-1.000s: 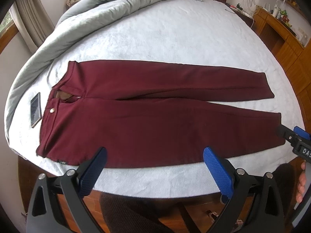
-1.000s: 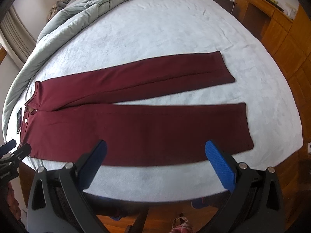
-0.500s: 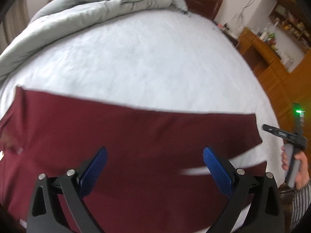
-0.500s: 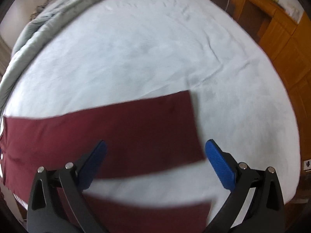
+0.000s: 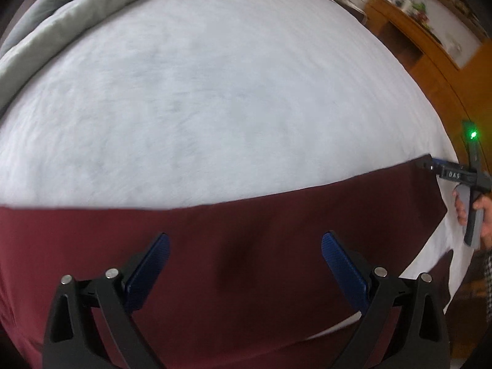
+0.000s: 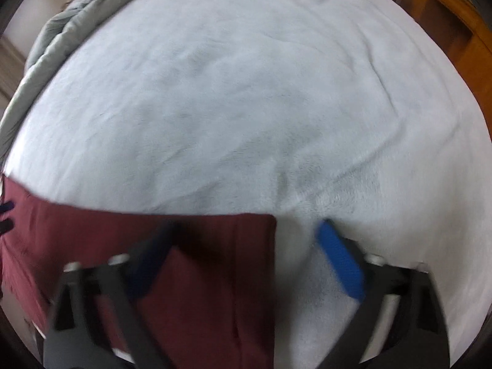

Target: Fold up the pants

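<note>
Looking along my left gripper (image 5: 244, 264), I see its jaws spread wide above the maroon pants (image 5: 215, 246) lying flat on the white bed (image 5: 215, 92). From my right gripper (image 6: 246, 255), equally wide, the pant-leg hem (image 6: 267, 246) sits between the blurred fingers.

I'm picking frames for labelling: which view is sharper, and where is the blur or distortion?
Left wrist: sharper, its claw crisp, bedsheet slightly soft, fisheye bowing the pants edge. Right wrist: motion-smeared, the claw and pants hem blurred, left finger nearly dissolved.
</note>
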A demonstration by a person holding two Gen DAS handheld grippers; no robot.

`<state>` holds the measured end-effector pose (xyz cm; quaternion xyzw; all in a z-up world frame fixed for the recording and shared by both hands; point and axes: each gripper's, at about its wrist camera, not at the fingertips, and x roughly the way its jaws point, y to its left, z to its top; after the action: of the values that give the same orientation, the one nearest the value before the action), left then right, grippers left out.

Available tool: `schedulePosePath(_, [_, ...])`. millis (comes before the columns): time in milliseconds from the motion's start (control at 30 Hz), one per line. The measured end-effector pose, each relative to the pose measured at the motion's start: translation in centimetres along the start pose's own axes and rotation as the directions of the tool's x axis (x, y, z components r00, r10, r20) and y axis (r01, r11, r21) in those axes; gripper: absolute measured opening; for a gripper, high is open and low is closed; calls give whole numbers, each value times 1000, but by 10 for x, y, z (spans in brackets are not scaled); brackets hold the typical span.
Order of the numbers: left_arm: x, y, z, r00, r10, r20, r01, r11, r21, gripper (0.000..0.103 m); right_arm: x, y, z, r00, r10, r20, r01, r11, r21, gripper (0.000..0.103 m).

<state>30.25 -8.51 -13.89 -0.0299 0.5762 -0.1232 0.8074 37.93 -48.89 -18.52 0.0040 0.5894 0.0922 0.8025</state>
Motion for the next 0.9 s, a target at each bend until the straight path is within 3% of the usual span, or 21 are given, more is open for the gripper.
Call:
schedulePosePath(33, [5, -3, 3, 1000, -10, -5, 10, 1000, 27, 99, -5, 1, -2, 999, 31, 7, -31, 999, -26, 34])
schedulePosePath(67, [11, -6, 8, 1000, -21, -12, 22, 998, 56, 99, -9, 1, -2, 1000, 25, 4, -25, 999, -39, 24])
schedulePosePath(233, [31, -22, 24, 991, -122, -55, 130, 977, 168, 99, -50, -10, -12, 988, 148, 52, -144, 987, -77, 21])
schedulePosePath(367, [45, -42, 41, 961, -244, -129, 271, 923, 274, 99, -86, -17, -13, 964, 242, 106, -235, 969, -75, 21])
schedulePosePath(467, [55, -62, 56, 920, -341, -194, 389, 854, 344, 99, -110, -4, -12, 952, 276, 135, -262, 959, -112, 21])
schedulePosePath(567, [73, -73, 66, 861, -416, -293, 501, 796, 340, 99, -131, 7, -12, 939, 303, 161, -280, 949, -147, 20])
schedulePosePath(633, [81, -80, 70, 842, -425, -332, 527, 780, 338, 99, -143, 12, -12, 935, 305, 183, -275, 946, -171, 20])
schedulePosePath(767, [96, -86, 76, 780, -468, -416, 598, 753, 275, 99, -159, 13, -11, 921, 331, 203, -295, 937, -189, 20])
schedulePosePath(800, [96, -85, 75, 774, -470, -425, 603, 752, 266, 97, -162, 13, -12, 922, 326, 210, -289, 938, -190, 20])
schedulePosePath(833, [96, -84, 73, 768, -467, -437, 605, 752, 261, 85, -164, 12, -13, 922, 322, 217, -286, 941, -183, 20])
schedulePosePath(867, [95, -84, 71, 764, -459, -454, 608, 748, 266, 53, -164, 11, -14, 920, 325, 219, -291, 941, -174, 20])
schedulePosePath(900, [87, -82, 66, 765, -451, -459, 605, 748, 273, 37, -164, 11, -15, 919, 328, 217, -296, 940, -168, 20])
